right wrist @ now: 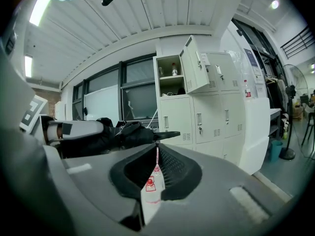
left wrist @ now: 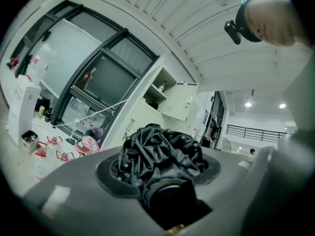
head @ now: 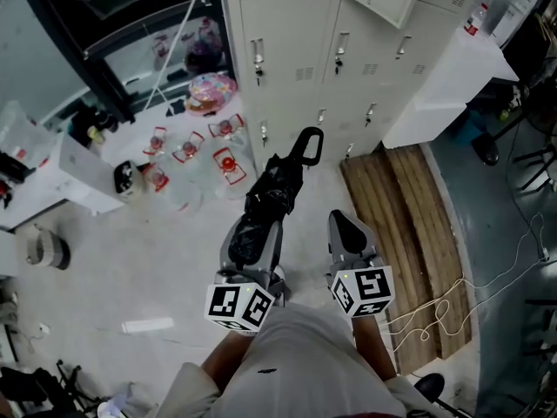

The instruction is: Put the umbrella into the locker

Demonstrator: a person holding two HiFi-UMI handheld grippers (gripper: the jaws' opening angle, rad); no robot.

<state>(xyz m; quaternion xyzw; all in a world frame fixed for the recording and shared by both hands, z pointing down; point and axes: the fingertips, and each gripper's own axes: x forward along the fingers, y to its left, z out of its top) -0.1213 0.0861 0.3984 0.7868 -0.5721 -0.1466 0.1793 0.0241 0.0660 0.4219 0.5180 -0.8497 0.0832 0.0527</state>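
In front of the person, at 12 o'clock in the head view, stands a bank of pale lockers (head: 348, 50). The left gripper (head: 255, 238) is clamped on the folded black umbrella (head: 277, 185). Its jaws stand partly apart, with the bunched fabric (left wrist: 160, 154) filling the space between them. The umbrella lies along the jaws and sticks out past their tips, and its black loop handle (head: 308, 144) points toward 1 o'clock at the lockers without touching them.

The right gripper (head: 349, 231), just beside the left at its 3 o'clock, has its jaws closed together with nothing held. In the right gripper view only a thin slit shows between the dark pads (right wrist: 172, 168). That view also shows 1 upper locker door (right wrist: 193, 65) standing open.

Clear bottles (head: 228, 165) with red labels stand on the floor at 10 o'clock of the umbrella. Wooden boards (head: 409, 233) lie at 3 o'clock of the right gripper.
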